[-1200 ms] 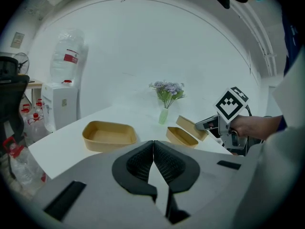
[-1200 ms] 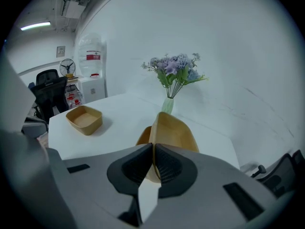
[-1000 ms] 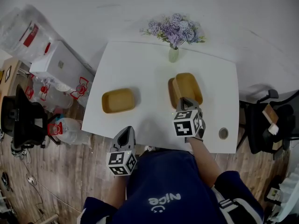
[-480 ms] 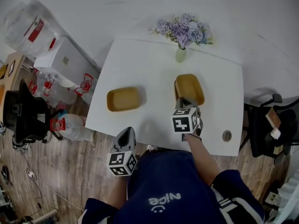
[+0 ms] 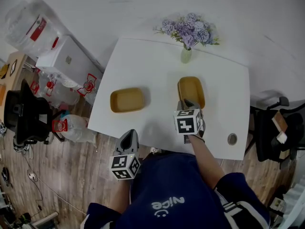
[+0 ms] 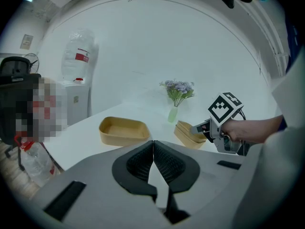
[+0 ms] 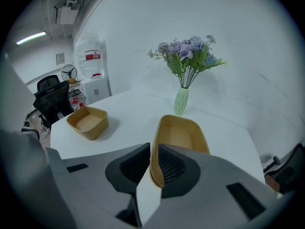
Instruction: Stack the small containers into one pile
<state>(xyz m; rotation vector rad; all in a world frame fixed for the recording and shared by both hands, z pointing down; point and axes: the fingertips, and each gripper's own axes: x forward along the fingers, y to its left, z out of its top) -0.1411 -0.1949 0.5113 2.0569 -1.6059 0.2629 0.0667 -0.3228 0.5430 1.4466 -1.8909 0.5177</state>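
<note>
Right gripper (image 7: 153,162) clamps the rim of the nested pair (image 7: 183,136); the upper one now sits seated, no longer tilted. Left gripper (image 6: 153,160) closed, empty. Lone container (image 5: 127,99) remains unstacked.

Left tool (image 6: 153,149) shut, empty; right tool (image 7: 153,165) clamped tight, tilted downward

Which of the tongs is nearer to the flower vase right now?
Right. The right tongs grip the container rim, just in front of the vase; the left tongs sit at the table's near edge.

White table (image 5: 143,61) bears a tan container (image 5: 127,99) and flower vase (image 5: 186,55).
</note>
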